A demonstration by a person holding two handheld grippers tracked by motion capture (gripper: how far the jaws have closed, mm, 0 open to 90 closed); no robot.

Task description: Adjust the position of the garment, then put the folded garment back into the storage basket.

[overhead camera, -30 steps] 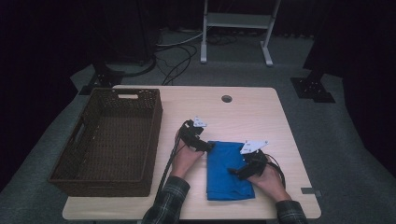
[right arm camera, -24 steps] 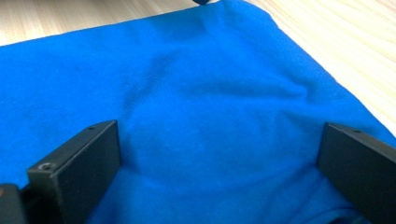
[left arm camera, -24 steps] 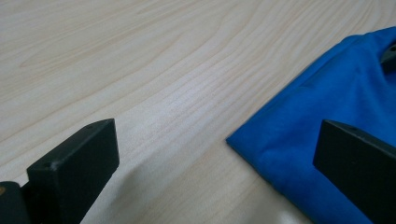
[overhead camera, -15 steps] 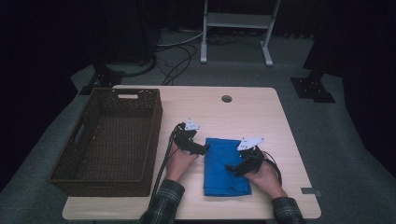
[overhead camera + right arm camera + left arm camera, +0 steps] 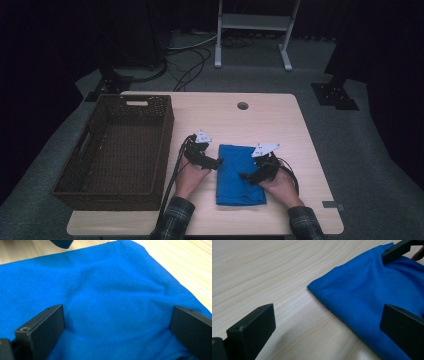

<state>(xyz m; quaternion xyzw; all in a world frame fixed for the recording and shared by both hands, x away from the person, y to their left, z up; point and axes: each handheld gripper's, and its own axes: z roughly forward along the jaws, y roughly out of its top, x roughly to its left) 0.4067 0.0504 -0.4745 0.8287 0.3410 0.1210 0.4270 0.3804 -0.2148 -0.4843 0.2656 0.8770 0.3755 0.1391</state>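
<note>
A folded blue cloth [image 5: 240, 175] lies flat on the wooden table [image 5: 280, 120], near its front edge. My left gripper [image 5: 218, 162] is at the cloth's left edge, low over the table. Its jaws are wide open, with the cloth's corner [image 5: 362, 297] between them and nothing gripped. My right gripper [image 5: 244, 176] rests over the right half of the cloth, pointing left. It is open too, its jaws spread across the blue fabric [image 5: 117, 297]. The far end of the other gripper's jaw [image 5: 397, 250] touches the cloth's far side.
A large dark wicker basket [image 5: 115, 185] stands on the left part of the table, close to my left hand. A round cable hole [image 5: 243, 106] sits near the table's far edge. Bare wood lies beyond the cloth and to its right.
Both hands have shifted a little to the left. The left gripper has come down from the cloth's far corner to its left edge. The cloth lies almost where it was.
</note>
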